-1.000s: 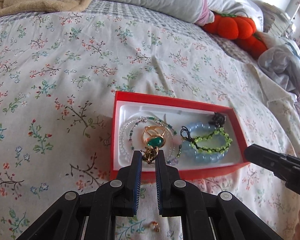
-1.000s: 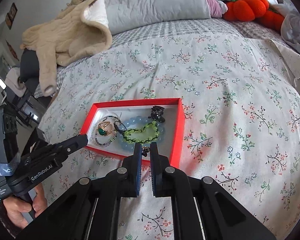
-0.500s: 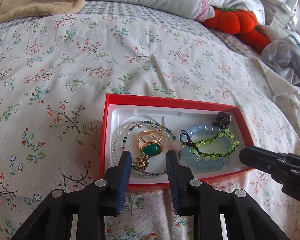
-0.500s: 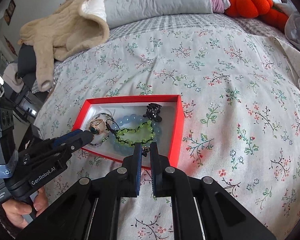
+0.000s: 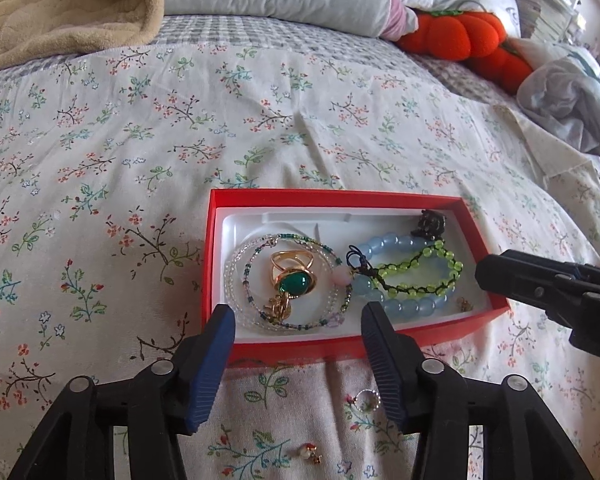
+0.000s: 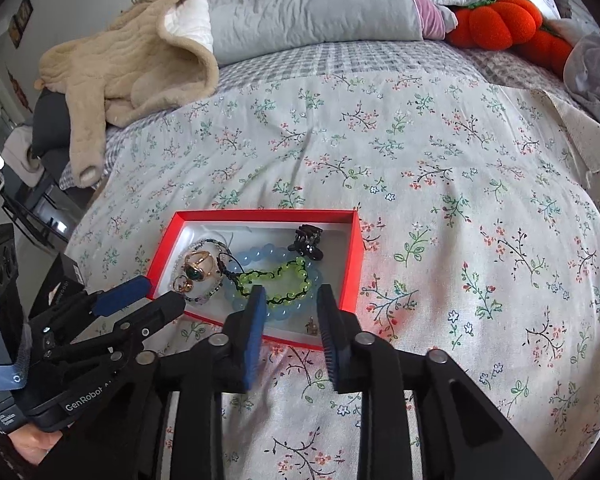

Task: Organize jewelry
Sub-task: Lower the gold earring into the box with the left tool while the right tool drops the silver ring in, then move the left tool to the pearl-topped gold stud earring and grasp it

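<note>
Left wrist view: 1 small, light, fiddly earring (image 5: 310, 453) lies on the floral bedspread (image 5: 140, 140) just outside the red box (image 5: 340, 346), best pinched across its body, both the left gripper (image 5: 296, 320) and right gripper (image 6: 290, 300) having just opened, empty.

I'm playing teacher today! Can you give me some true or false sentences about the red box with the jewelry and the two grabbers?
1. The red box sits on a flowery bedspread. True.
2. The gold ring with the green stone lies outside the box. False: it lies inside, within the loops of the thin beaded necklace.
3. The green bead bracelet lies on top of the blue bead bracelet. True.
4. The left gripper is squeezing a bracelet. False: its jaws are open and hold nothing.
5. A small ring lies on the bedspread in front of the box. True.
</note>
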